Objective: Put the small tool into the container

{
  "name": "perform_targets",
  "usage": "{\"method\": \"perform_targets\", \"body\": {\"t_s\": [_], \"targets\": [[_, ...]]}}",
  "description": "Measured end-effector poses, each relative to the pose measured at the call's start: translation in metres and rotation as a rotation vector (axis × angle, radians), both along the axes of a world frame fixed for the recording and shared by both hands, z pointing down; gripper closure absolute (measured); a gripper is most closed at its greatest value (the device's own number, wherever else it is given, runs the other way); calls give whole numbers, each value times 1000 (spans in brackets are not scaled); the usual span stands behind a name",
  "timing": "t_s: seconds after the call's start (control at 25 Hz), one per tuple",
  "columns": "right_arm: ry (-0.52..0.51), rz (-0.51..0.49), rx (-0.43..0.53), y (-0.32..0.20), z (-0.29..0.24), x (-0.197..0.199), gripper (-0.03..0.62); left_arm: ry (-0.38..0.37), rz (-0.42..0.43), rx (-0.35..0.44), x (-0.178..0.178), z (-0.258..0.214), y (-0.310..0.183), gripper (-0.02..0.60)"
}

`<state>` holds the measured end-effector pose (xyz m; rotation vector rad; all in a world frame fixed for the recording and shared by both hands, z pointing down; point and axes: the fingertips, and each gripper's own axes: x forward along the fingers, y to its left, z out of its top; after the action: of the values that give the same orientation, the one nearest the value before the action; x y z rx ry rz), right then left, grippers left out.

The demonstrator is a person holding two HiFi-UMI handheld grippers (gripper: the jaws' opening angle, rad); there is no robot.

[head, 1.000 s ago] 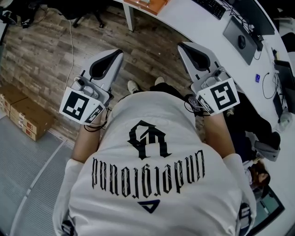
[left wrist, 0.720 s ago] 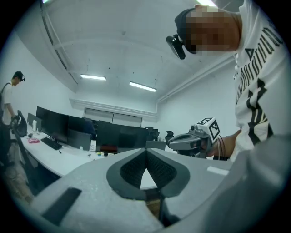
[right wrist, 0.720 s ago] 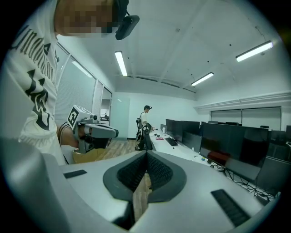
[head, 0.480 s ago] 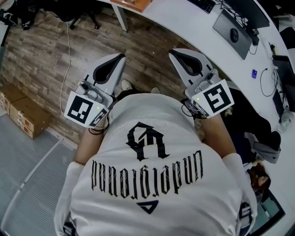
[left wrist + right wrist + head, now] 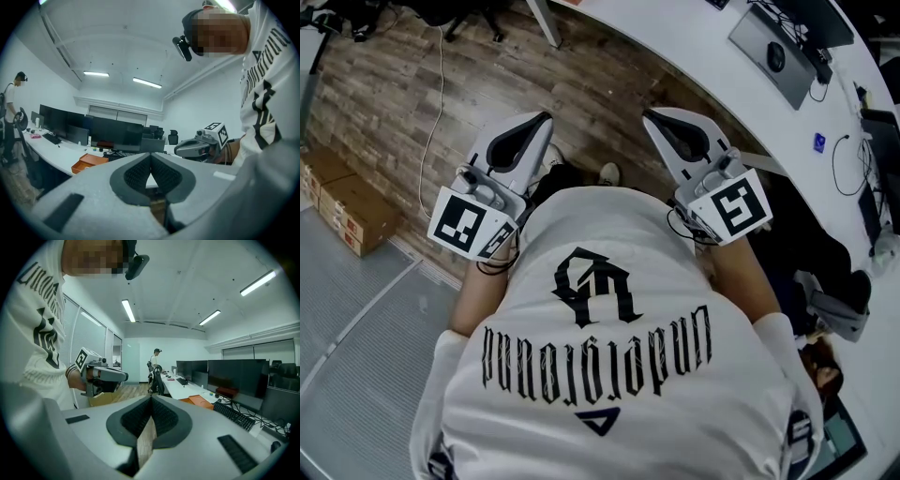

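The left claw point(image 5: 150, 161) was pressed together, its ribbed pads meeting along one line with nothing between them, and the right claw point(image 5: 151, 404) was pressed together the same way and also carried nothing. Both were held up in front of a person in a white printed shirt point(image 5: 600, 356), over the wooden floor point(image 5: 394, 103) on the near side of the curved white counter point(image 5: 675, 56). Both pointed toward the counter, the right claw closer to its edge than the left. On the counter lay an orange tray point(image 5: 89, 163), with a black keyboard point(image 5: 234, 414) beside it and a row of dark monitors point(image 5: 117, 133) behind. Whether that tray was the container could not be told, and the small tool could not be made out in any view. Cardboard boxes point(image 5: 342, 211) sat on the floor well apart from the counter, off to the left. A second person point(image 5: 154, 364) stood at the counter's far end, beside a chair.
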<state>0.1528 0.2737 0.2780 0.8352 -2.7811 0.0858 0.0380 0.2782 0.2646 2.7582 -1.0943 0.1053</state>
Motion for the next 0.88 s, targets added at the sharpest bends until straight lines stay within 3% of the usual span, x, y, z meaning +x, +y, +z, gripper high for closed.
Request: {"method": "perform_targets", "body": {"t_s": [0.88], "targets": [[-19, -31, 11, 17, -2, 13, 580, 4, -36, -14, 10, 0, 28, 566]]}}
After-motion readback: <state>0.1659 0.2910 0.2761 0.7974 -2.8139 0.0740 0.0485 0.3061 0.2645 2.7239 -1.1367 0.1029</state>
